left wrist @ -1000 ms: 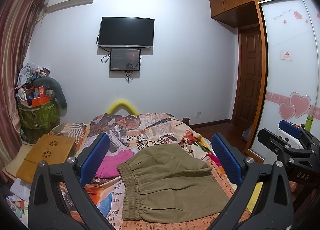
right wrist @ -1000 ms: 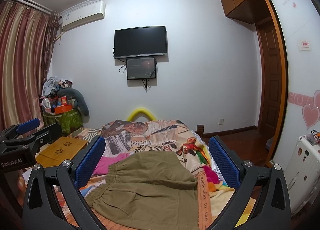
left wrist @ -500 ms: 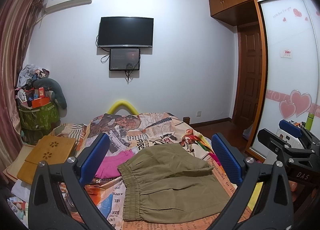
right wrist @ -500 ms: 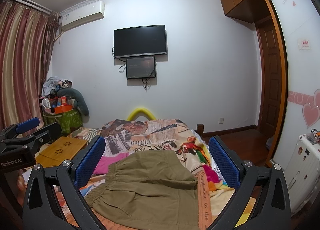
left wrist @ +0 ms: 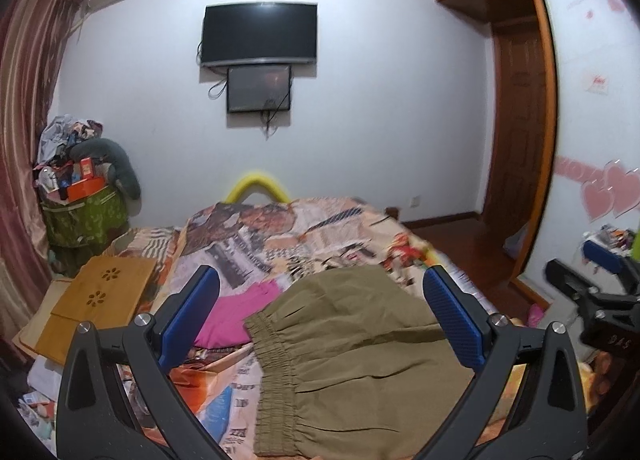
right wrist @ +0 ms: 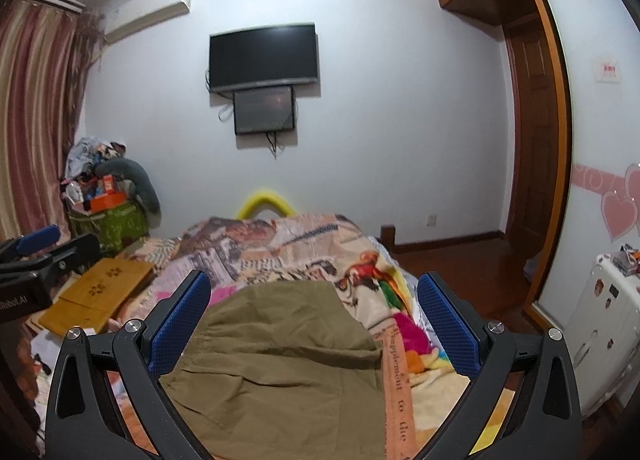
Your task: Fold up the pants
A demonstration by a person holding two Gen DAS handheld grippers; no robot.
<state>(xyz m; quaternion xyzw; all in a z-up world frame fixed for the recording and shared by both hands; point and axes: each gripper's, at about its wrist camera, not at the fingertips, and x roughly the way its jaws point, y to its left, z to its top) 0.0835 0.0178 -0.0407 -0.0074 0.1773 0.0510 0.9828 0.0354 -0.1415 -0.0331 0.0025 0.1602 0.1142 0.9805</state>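
Olive-green cotton pants (left wrist: 352, 356) with an elastic waistband lie folded on the newspaper-print bedspread (left wrist: 280, 236), both blue-padded grippers, left (left wrist: 320, 324) and right (right wrist: 312, 324), spread wide above them, holding nothing.

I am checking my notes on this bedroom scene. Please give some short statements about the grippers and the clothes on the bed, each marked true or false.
1. Both the left gripper and the right gripper are open. True.
2. The olive-green elastic-waist pants lie on the patterned bedspread. True.
3. The left gripper is clamping the waistband. False: it holds nothing.
4. A bright pink garment lies beside the pants. True.
5. The wall television shows a picture. False: its screen is dark.
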